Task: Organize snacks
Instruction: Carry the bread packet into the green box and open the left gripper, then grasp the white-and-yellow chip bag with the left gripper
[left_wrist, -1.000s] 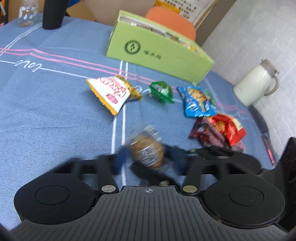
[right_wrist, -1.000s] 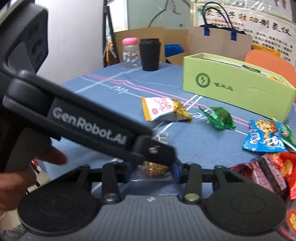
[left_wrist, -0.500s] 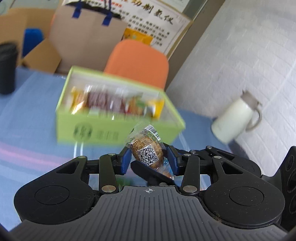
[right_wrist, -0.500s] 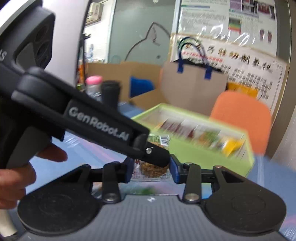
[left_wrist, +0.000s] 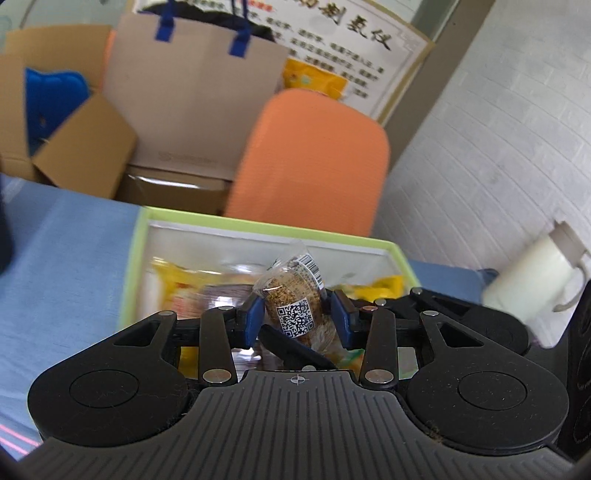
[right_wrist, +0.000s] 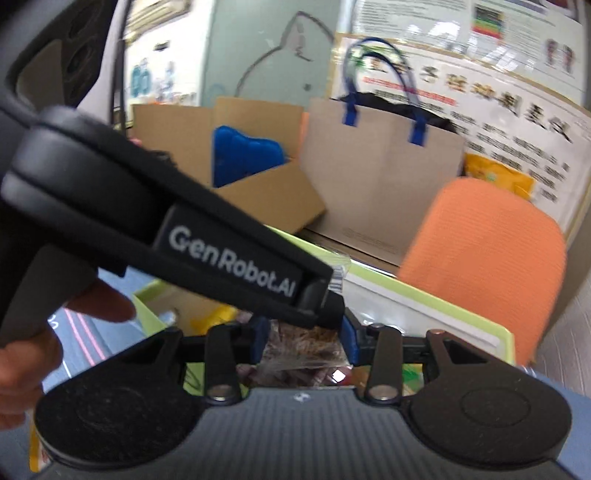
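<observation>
Your left gripper (left_wrist: 295, 319) is closing, its blue pads (left_wrist: 254, 319) pinching a clear-wrapped grain snack (left_wrist: 293, 301) that stands tilted above the open green box (left_wrist: 136, 240). Your right gripper (right_wrist: 303, 341) is clamped on the same snack (right_wrist: 306, 345) from the other side, though your left tool's black arm crosses the right view and covers the packet's top (only crinkled wrap and brown filling show). The packets in the box are blurred past reading. The box sits by the table's (left_wrist: 66, 258) far edge; its near wall is hidden behind the tools.
</observation>
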